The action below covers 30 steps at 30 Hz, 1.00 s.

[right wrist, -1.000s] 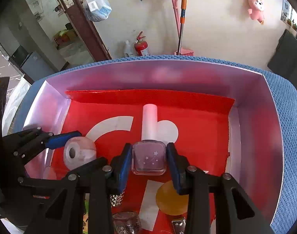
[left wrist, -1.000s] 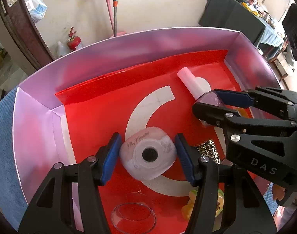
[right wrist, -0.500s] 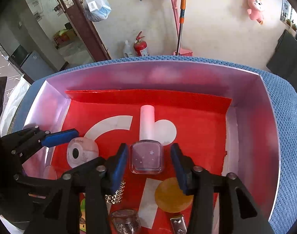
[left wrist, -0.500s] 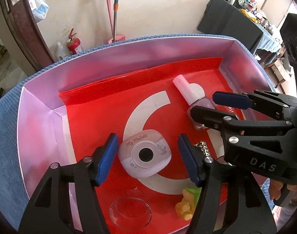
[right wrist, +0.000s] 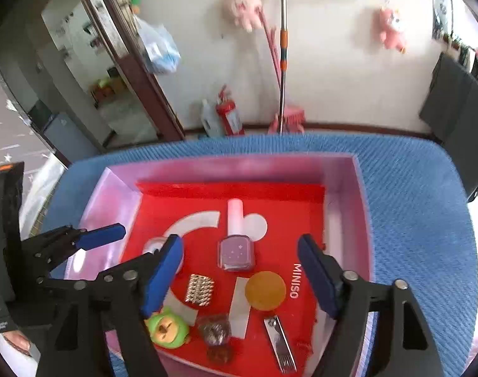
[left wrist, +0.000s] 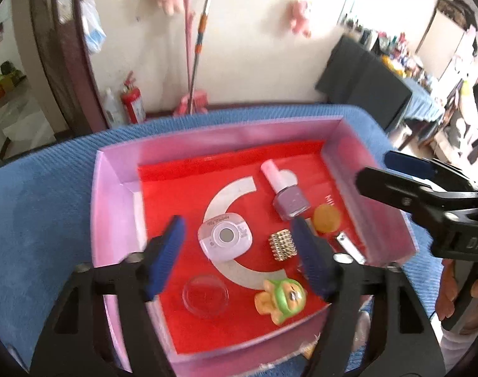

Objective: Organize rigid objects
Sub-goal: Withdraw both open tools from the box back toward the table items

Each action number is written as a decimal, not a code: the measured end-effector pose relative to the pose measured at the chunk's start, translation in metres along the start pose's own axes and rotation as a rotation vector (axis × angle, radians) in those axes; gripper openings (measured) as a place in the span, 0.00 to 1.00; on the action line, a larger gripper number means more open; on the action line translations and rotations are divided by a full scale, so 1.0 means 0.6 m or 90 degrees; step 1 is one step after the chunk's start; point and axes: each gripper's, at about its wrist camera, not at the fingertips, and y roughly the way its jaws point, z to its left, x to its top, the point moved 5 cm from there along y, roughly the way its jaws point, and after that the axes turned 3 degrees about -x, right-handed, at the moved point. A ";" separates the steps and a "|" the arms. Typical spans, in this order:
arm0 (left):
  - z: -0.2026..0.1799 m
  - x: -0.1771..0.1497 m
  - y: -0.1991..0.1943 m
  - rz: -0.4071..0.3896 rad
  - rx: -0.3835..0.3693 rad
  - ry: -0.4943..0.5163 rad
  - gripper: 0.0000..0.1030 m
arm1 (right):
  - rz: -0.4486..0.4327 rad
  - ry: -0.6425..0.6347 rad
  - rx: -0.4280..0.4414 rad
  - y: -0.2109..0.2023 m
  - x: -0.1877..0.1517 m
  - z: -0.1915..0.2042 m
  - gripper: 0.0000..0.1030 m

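Now over a pink-walled box (left wrist: 113, 207) with a red floor, on a blue textured surface (right wrist: 421, 207). Left gripper (left wrist: 239, 254) above the near left of the box, jaws opening, nothing between the pads; beneath it on the red floor, a white rounded case (left wrist: 225, 239) lying flat, and nearer, a clear round dish (left wrist: 205, 296). Right of the case: a gold studded block (right wrist: 199, 289), a green and orange toy figure (right wrist: 167, 330) near it, a purple nail polish bottle (right wrist: 236, 248) lying with its pale cap pointing far. Right gripper (right wrist: 240, 278) above the bottle, jaws opening, clear of it. Further right: an orange disc (right wrist: 265, 290) just near of the bottle, nail clippers (right wrist: 279, 342) at the near edge.
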 end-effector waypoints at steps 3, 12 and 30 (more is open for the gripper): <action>-0.013 -0.005 -0.056 -0.062 0.004 0.009 0.77 | -0.039 -0.013 -0.001 -0.055 0.003 0.006 0.87; -0.047 -0.048 -0.191 -0.193 -0.008 0.025 0.88 | -0.179 -0.078 -0.035 -0.229 -0.035 0.043 1.00; -0.112 -0.225 -0.288 -0.342 0.026 0.057 0.99 | -0.340 -0.128 -0.071 -0.383 -0.269 0.097 1.00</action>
